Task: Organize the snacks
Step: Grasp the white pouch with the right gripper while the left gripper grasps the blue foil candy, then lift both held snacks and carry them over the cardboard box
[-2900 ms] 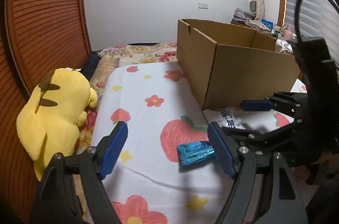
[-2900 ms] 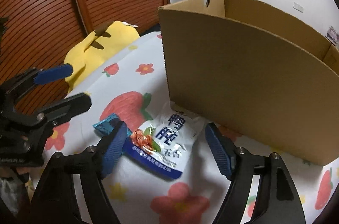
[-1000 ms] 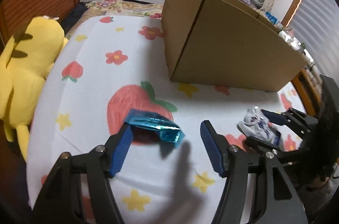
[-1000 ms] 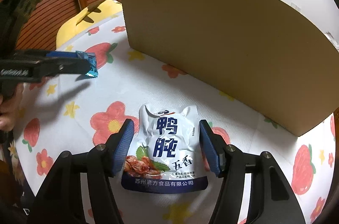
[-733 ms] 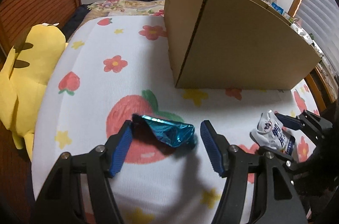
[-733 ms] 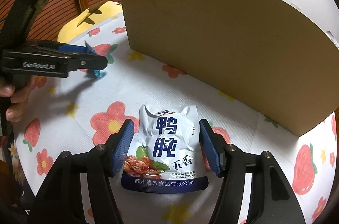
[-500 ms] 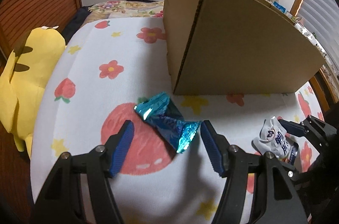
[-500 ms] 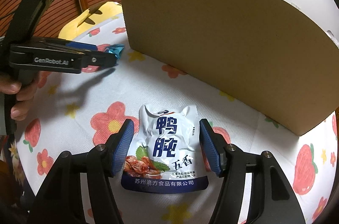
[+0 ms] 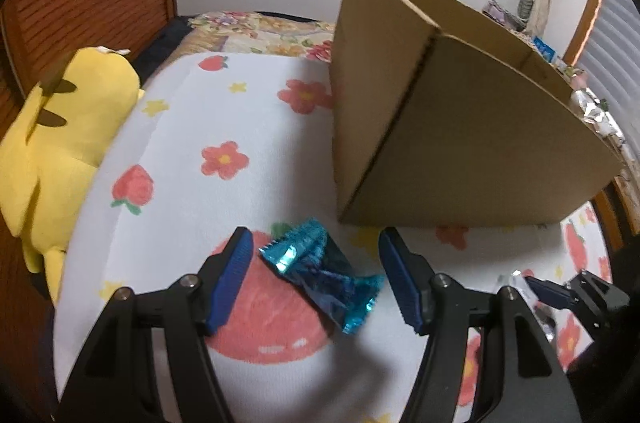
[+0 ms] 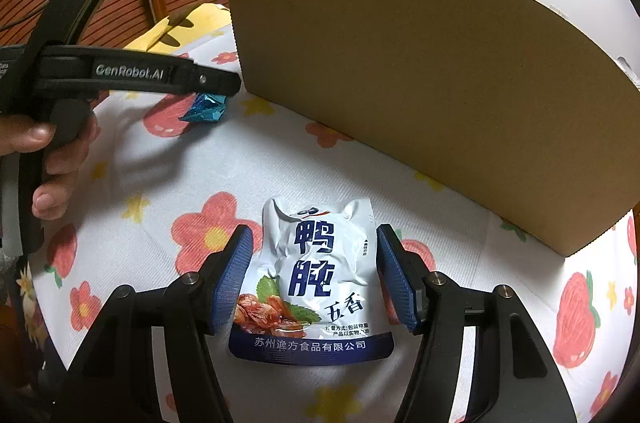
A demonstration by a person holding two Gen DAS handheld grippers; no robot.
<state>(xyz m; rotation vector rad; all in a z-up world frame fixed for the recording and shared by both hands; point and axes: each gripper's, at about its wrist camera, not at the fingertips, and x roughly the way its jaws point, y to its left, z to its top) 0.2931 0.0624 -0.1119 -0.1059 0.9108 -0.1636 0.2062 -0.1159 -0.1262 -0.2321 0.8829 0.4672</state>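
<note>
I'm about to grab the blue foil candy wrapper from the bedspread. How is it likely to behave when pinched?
The blue foil wrapper looks crumpled and thin, so it will probably crush and flop rather than stay stiff. Its shiny surface may slip between the left gripper pads. It seems very light, and the soft bedspread beneath may give.

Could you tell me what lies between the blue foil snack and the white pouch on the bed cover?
Nothing: in the right wrist view, only bare flower-printed cover stretches between the blue foil snack and the white pouch.
</note>
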